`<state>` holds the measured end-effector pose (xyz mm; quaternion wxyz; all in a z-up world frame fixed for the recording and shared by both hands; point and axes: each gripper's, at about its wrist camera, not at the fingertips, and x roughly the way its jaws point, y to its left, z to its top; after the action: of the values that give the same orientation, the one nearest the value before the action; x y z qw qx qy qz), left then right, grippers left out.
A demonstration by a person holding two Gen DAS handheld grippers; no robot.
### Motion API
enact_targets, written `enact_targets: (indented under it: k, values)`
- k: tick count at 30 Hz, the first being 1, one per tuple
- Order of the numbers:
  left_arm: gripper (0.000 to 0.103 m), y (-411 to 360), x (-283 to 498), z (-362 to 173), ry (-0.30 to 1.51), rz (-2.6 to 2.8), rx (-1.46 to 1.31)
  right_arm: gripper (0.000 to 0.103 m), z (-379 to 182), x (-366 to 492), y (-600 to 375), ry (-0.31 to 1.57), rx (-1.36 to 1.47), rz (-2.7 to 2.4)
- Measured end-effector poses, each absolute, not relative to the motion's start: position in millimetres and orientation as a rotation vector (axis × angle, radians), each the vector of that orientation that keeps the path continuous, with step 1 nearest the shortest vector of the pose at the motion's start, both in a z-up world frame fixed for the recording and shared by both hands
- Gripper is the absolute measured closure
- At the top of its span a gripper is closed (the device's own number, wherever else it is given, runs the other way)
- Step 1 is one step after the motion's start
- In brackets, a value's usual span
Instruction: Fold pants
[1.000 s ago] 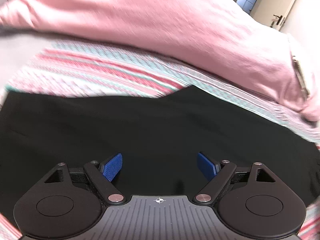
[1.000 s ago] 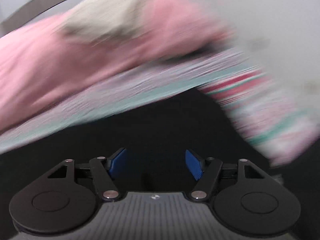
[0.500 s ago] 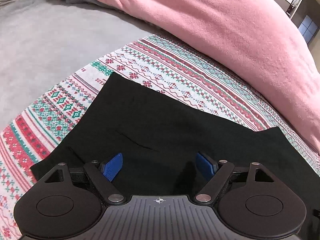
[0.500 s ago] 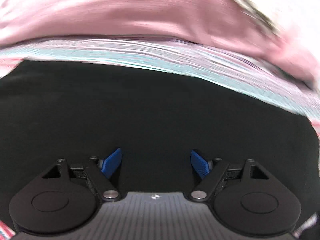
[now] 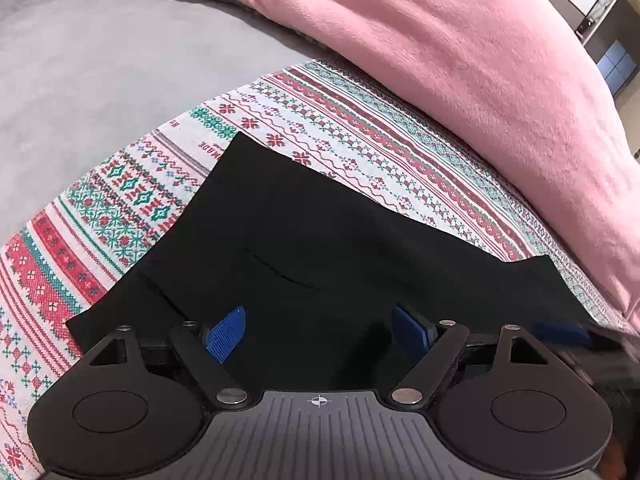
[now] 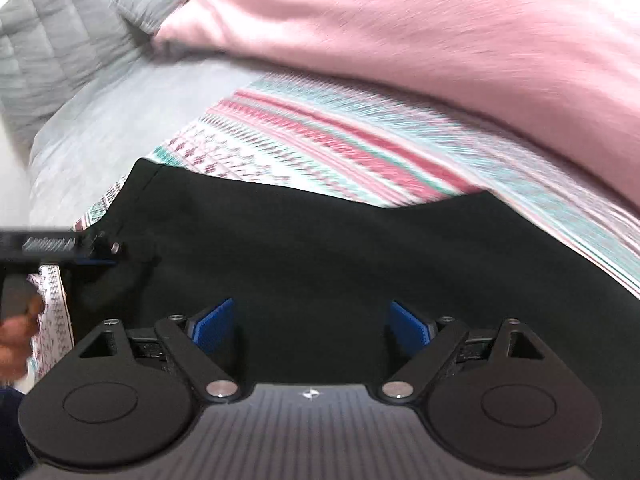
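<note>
Black pants (image 5: 304,240) lie flat on a patterned red, green and white blanket (image 5: 120,200). My left gripper (image 5: 320,334) is open and empty, hovering low over the near part of the pants. My right gripper (image 6: 312,326) is open and empty, also low over the pants (image 6: 320,240). The left gripper also shows at the left edge of the right wrist view (image 6: 92,256), over the pants' left corner. The right gripper's blue pad shows blurred at the right edge of the left wrist view (image 5: 560,330).
A thick pink blanket (image 5: 460,60) is heaped along the far side. Grey bedding (image 5: 80,60) lies to the far left. The patterned blanket (image 6: 340,140) borders the pants in the right wrist view, and a hand (image 6: 16,336) shows at its left edge.
Both views have swung left, the right one sharply. Each gripper now shows in the other's view. Both stay open over the pants.
</note>
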<state>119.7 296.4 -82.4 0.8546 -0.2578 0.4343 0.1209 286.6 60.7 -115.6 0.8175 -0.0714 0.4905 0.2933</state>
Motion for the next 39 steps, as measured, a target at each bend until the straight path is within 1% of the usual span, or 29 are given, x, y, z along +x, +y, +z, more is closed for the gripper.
enact_targets:
  k: [3,4,5,8,10,12,14,16,20,25,27,31,39]
  values:
    - [0.022,296,119,-83,0.909,0.254,-0.535,0.011,-135,326,77,1.093,-0.191,0.549]
    - [0.022,295,120,-84,0.911,0.255,-0.522,0.004,-138,336,80,1.072,-0.213,0.505]
    - [0.022,293,120,-84,0.913,0.257,-0.509,0.000,-141,344,81,1.044,-0.231,0.460]
    - [0.021,286,123,-85,0.925,0.265,-0.464,0.000,-148,360,79,0.980,-0.213,0.348]
    - [0.021,287,123,-85,0.927,0.269,-0.464,0.000,-151,355,91,0.906,-0.311,0.259]
    - [0.021,289,122,-85,0.925,0.264,-0.469,0.000,-148,358,91,0.882,-0.297,0.216]
    - [0.021,291,121,-85,0.924,0.254,-0.473,0.002,-140,357,83,0.880,-0.262,0.190]
    - [0.021,291,121,-85,0.921,0.253,-0.472,0.002,-126,340,72,0.869,-0.230,0.249]
    - [0.021,284,121,-86,0.923,0.267,-0.435,0.000,-107,277,46,0.886,-0.240,0.355]
    - [0.021,278,123,-86,0.926,0.287,-0.398,0.000,-127,191,15,1.047,-0.313,0.468]
    - [0.021,274,123,-87,0.924,0.297,-0.380,0.000,-130,159,4,0.978,-0.372,0.497]
    - [0.020,267,126,-88,0.928,0.322,-0.337,0.000,-131,143,-19,0.935,-0.310,0.475]
    - [0.020,260,129,-91,0.928,0.344,-0.287,0.000,-126,148,-33,0.982,-0.319,0.435]
